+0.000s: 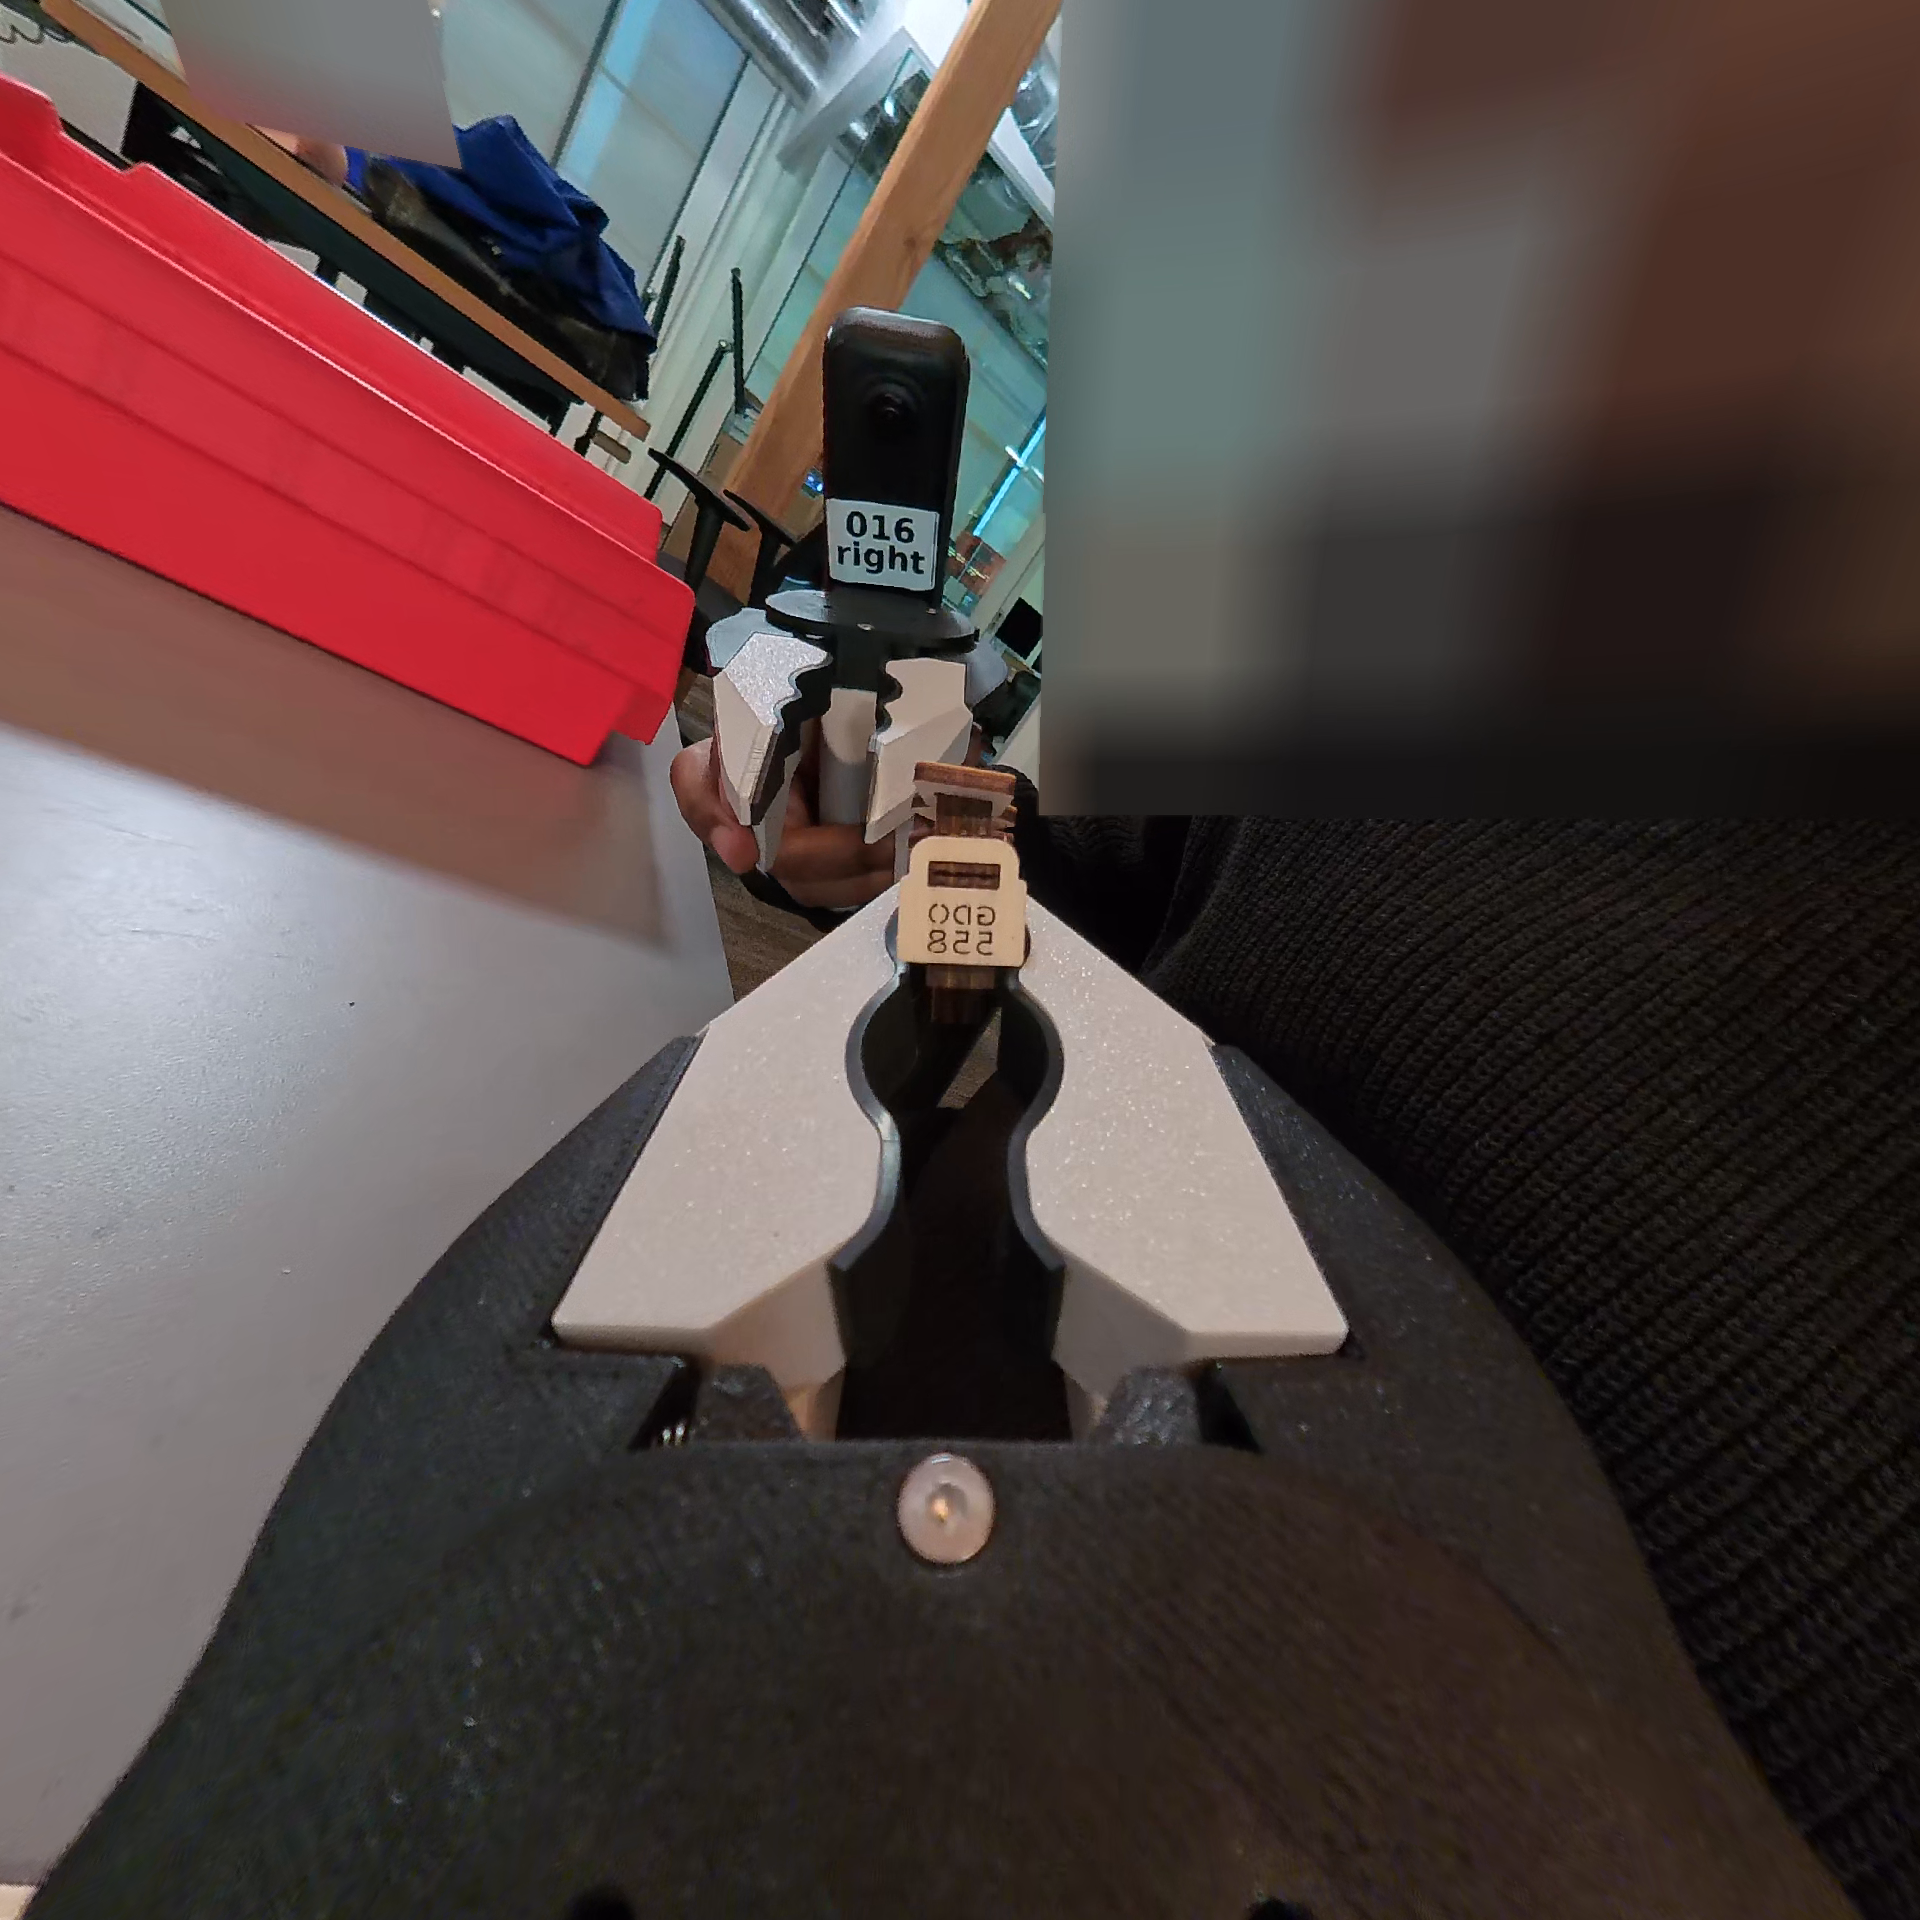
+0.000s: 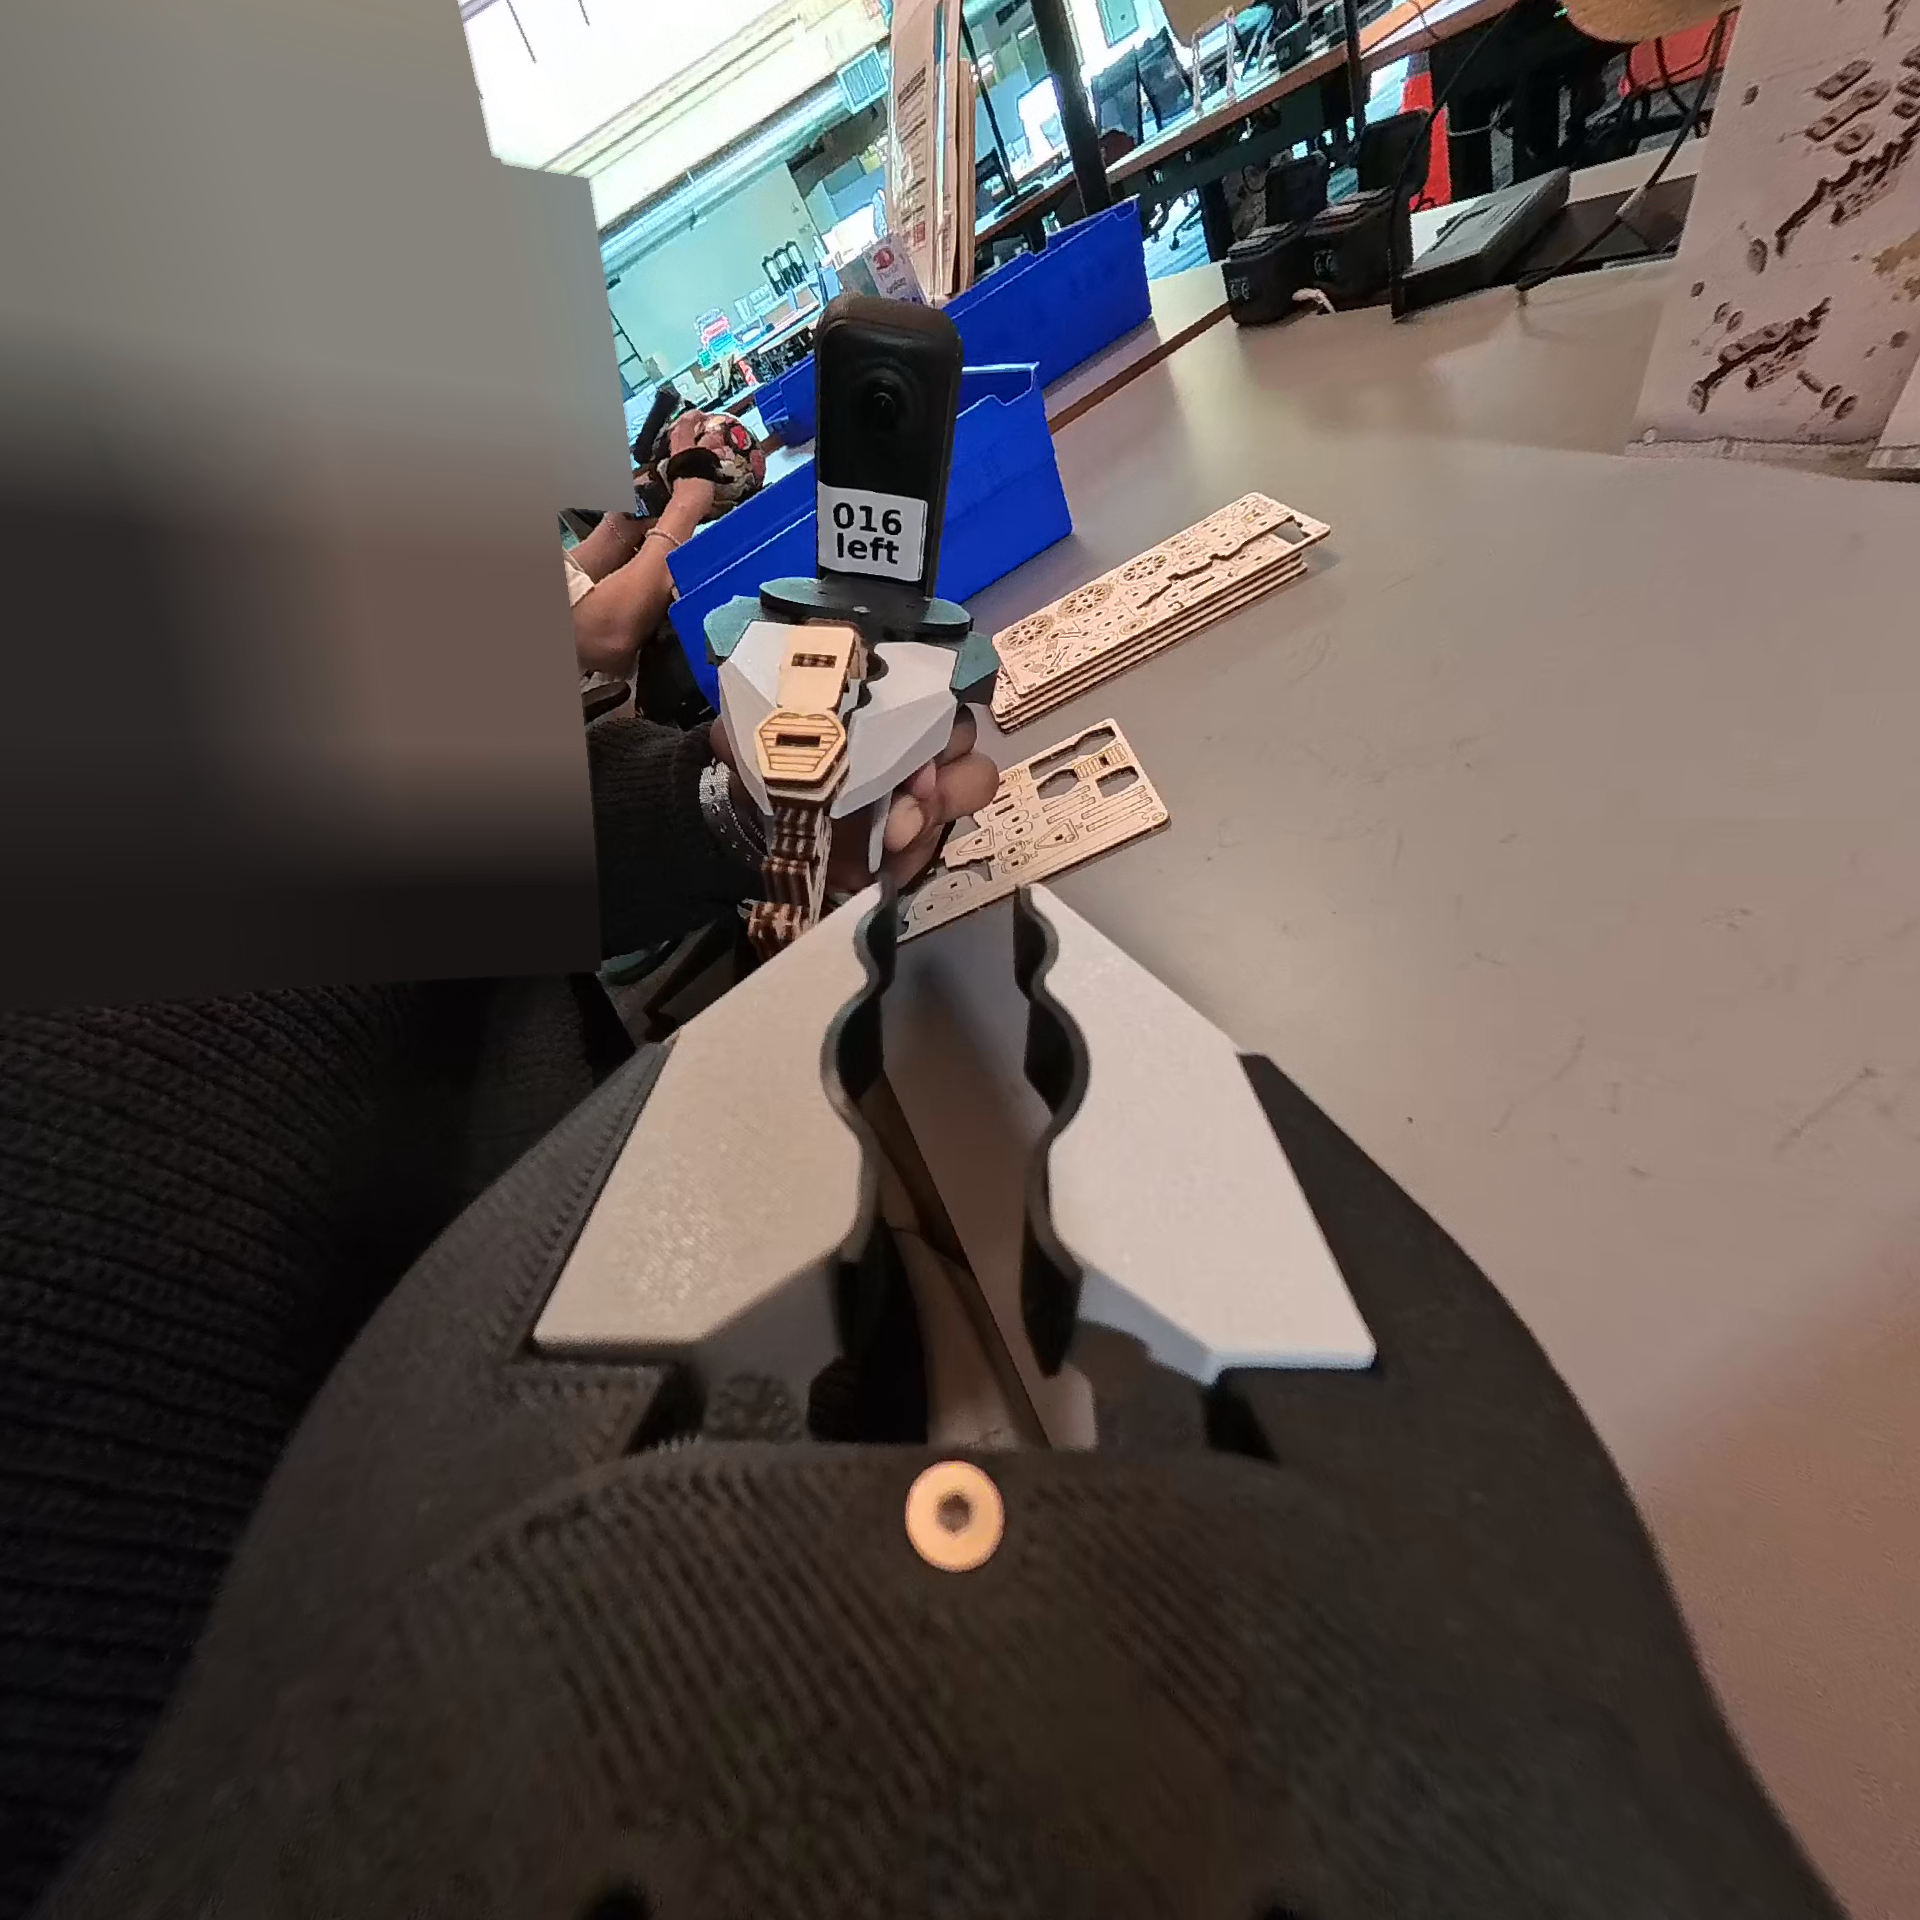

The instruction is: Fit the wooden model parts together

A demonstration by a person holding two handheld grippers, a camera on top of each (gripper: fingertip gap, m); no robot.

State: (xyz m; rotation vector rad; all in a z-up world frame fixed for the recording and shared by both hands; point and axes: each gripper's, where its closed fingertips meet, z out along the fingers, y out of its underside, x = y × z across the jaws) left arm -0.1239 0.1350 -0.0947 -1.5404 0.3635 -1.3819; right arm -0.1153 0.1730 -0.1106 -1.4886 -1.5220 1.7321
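While the left claw pinches a pale laser-cut plywood model assembly between its matte grey, wavy-edged fingertips, the piece is held in the air off the edge of the smooth grey table. From the right wrist view the assembly shows a slotted flat top plate, an engraved hexagonal face and a ribbed, dark-edged stack below. The right claw stands spread and holds nothing, its tips just beside the model's lower end. On the table lie a perforated thin plywood sheet and a stack of uncut plywood part sheets, with blue plastic bins behind. A glossy red plastic bin sits on the table.
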